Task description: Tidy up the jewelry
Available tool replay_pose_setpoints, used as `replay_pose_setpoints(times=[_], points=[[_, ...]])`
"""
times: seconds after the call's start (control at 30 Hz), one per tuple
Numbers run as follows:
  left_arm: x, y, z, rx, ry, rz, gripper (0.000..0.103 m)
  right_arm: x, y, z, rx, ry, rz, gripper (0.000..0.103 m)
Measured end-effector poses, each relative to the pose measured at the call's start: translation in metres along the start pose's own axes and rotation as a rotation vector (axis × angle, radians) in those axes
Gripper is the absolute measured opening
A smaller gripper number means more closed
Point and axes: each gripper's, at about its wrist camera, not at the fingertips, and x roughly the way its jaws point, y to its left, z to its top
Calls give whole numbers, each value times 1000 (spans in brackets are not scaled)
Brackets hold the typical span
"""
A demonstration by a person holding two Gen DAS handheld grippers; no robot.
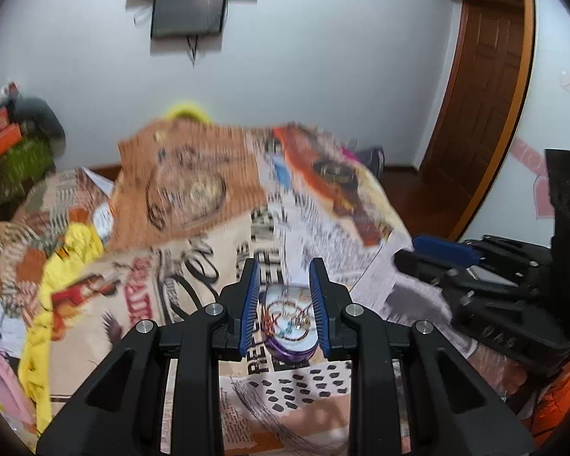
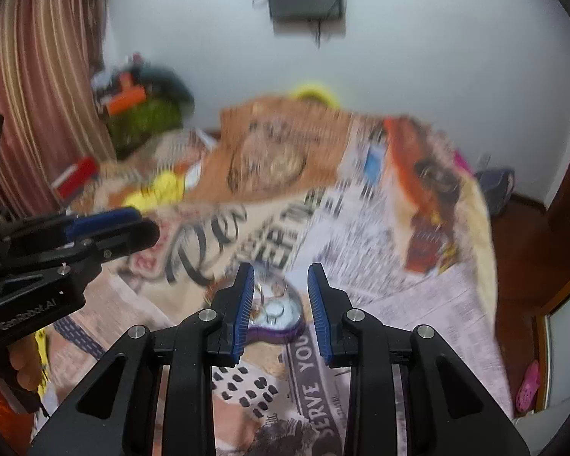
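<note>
On the newsprint-patterned cloth spread across the surface, both views are smeared with motion blur, so fine detail is shaky. The risk, as I read it: the purple-rimmed jewelry dish is small and shallow, and a nudge from either finger could tip it and spill the tangled wire pieces and rings onto a busy print where they'd be hard to find. Left gripper has its jaws parted, blue pads straddling the dish, gripping nothing; contact I cannot tell. Right gripper is likewise spread, framing the same dish between its fingers, empty. The thin chains look snag-prone.
</note>
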Motion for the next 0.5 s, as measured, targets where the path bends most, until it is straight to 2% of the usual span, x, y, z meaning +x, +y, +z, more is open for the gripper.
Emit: replay_pose_setpoints(times=[0.13, 0.4, 0.47, 0.5], points=[[-52, -11, 10, 21, -131, 31, 26, -59, 10, 10, 3, -145, -21, 26], [-142, -38, 7, 51, -357, 53, 46, -156, 39, 8, -5, -387, -54, 26], [-156, -43, 2, 58, -399, 71, 57, -172, 45, 4, -3, -430, -62, 27], [-164, -46, -1, 61, -424, 81, 60, -178, 48, 2, -2, -444, -65, 31]])
